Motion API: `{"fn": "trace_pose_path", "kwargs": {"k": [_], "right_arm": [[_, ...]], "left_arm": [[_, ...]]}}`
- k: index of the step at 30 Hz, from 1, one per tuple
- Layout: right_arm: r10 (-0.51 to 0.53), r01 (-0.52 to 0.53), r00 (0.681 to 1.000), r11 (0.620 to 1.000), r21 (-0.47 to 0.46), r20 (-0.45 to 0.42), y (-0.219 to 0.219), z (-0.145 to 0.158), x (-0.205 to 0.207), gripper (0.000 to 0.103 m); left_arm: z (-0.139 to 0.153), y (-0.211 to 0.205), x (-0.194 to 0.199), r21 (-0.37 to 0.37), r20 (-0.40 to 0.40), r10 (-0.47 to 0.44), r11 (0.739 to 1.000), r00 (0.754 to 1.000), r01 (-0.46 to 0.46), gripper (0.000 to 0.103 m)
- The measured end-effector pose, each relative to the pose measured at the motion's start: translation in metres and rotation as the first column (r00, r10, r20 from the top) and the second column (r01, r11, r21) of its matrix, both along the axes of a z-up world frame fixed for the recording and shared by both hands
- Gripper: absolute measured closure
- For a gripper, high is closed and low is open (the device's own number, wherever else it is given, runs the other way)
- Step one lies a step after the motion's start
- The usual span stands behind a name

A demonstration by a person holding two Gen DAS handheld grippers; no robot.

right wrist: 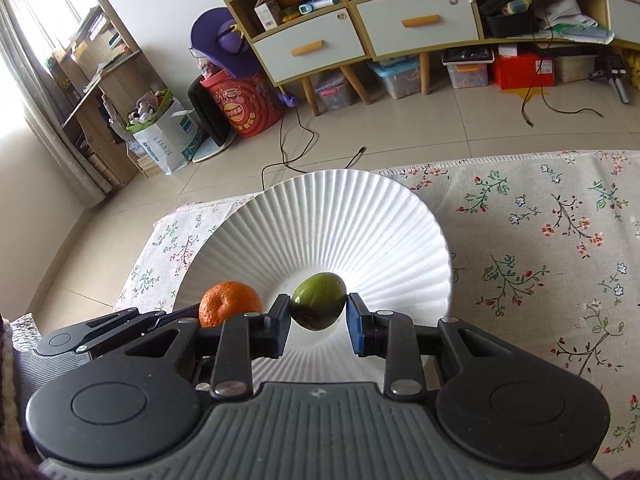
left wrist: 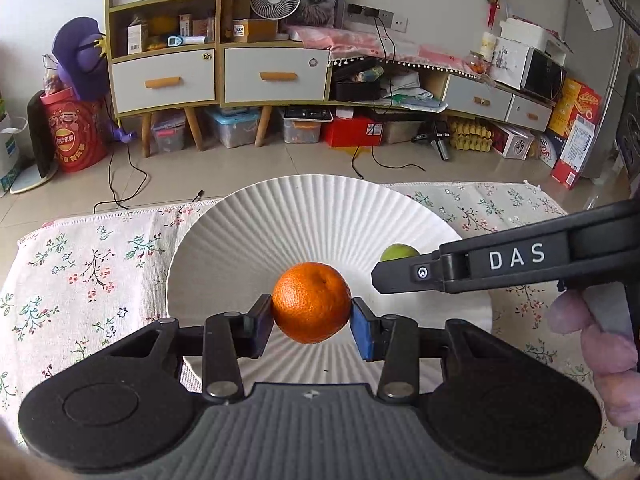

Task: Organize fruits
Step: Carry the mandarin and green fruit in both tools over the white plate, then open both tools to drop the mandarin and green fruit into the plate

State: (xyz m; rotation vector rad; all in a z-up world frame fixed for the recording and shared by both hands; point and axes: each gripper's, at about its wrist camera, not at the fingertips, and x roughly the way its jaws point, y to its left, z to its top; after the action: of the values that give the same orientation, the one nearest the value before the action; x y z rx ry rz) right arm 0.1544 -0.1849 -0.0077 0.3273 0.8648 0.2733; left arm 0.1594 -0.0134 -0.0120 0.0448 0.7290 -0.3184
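Left gripper (left wrist: 311,314): closed down to the width of a round orange mandarin with pitted skin (left wrist: 311,308), which sits clamped between its two blue-padded fingers (left wrist: 362,334). Both pads touch the fruit at its sides. Directly beyond and beneath the fingertips is the white, radially ribbed round plate (left wrist: 240,232); whether the mandarin clears the plate surface or rests on it cannot be told from this view.

Right gripper (right wrist: 318,310): closed to fruit width on a smooth, oval green fruit (right wrist: 319,300), pinched between the two pads. The left pad is in contact; at the right pad (right wrist: 354,330) the contact is only at the fruit's edge. The same ribbed plate (right wrist: 360,208) lies straight ahead of and under the fingers, the fruit over the plate's centre well.

Relative positions: from the left wrist camera, the right gripper's black arm marked "DAS" enters from the right, just ahead of the left tool's right finger, with the green fruit (left wrist: 398,252) partly hidden behind it. From the right wrist camera, the mandarin (right wrist: 229,309) is just to the left of the right tool's left finger, near the plate's left rim.

Plate sits on a white cloth printed with small flowers (right wrist: 540,240), extending to the right of the right tool.
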Motion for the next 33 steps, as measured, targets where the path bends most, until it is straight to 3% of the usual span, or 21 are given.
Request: {"fn": "trace_pose_path", "kwargs": {"k": [13, 18, 27, 33], "right_arm": [[0.002, -0.002, 1.0, 1.0, -0.025, -0.023, 0.001, 0.002, 0.002, 0.075], [-0.002, 0.002, 1.0, 1.0, -0.031, -0.013, -0.003, 0.011, -0.005, 0.062], [0.0, 0.0, 1.0, 0.998, -0.056, 0.006, -0.006, 0.032, -0.03, 0.043], [-0.023, 0.024, 1.0, 0.996, -0.087, 0.015, -0.016, 0.05, -0.054, 0.033]], "left_arm": [[-0.001, 0.002, 0.004, 0.025, -0.003, 0.013, 1.0, 1.0, -0.013, 0.066], [0.005, 0.003, -0.002, 0.022, 0.0, 0.018, 1.0, 1.0, -0.018, 0.05], [0.026, 0.008, -0.035, 0.044, -0.002, 0.043, 0.998, 0.999, -0.043, 0.03], [0.044, 0.012, -0.063, 0.017, -0.019, 0.091, 0.996, 0.996, -0.091, 0.02]]}}
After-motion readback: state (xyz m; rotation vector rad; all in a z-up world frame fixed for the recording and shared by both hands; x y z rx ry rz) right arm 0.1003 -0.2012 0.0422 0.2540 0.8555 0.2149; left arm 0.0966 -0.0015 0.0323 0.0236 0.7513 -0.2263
